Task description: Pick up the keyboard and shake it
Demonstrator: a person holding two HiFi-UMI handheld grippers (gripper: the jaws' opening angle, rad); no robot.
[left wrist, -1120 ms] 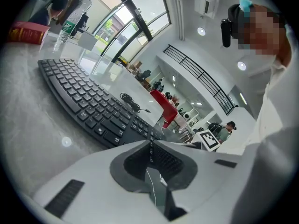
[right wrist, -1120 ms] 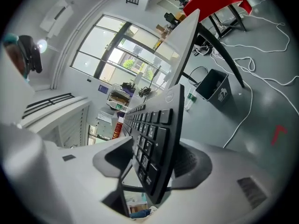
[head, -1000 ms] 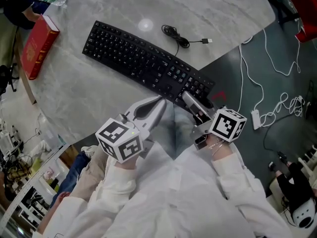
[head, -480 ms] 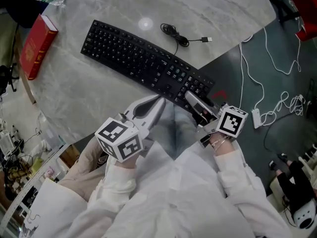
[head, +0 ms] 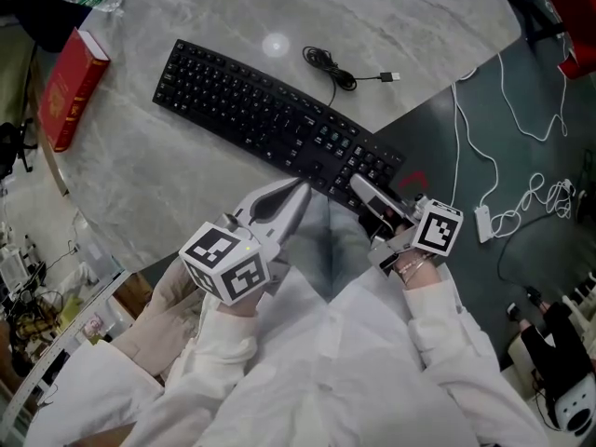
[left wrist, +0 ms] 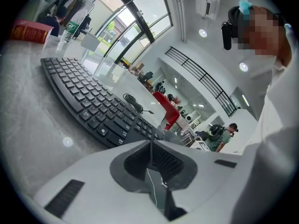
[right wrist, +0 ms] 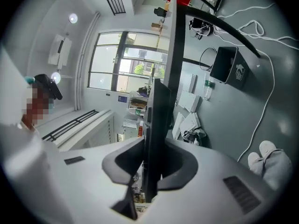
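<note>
At table [head: 158, 194] edge, right gripper [head: 365, 192] tight on keyboard [head: 251, 110] end, left gripper [head: 298, 187] alongside, jaws together.

Left gripper [head: 296, 190] and right gripper [head: 365, 190]: light grey moulded shells. Dark grey ribbed pads [left wrist: 168, 160] sit in a V notch, with dark rectangular inset strips [left wrist: 65, 197] on the flanks. White cubes with black square markers: left cube [head: 226, 264], right cube [head: 436, 228]. Loose white long sleeves [head: 228, 343].

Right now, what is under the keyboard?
The grey marble table lies under most of the keyboard; its right end, clamped in the right tongs, overhangs the floor. The surface directly beneath is covered.
</note>
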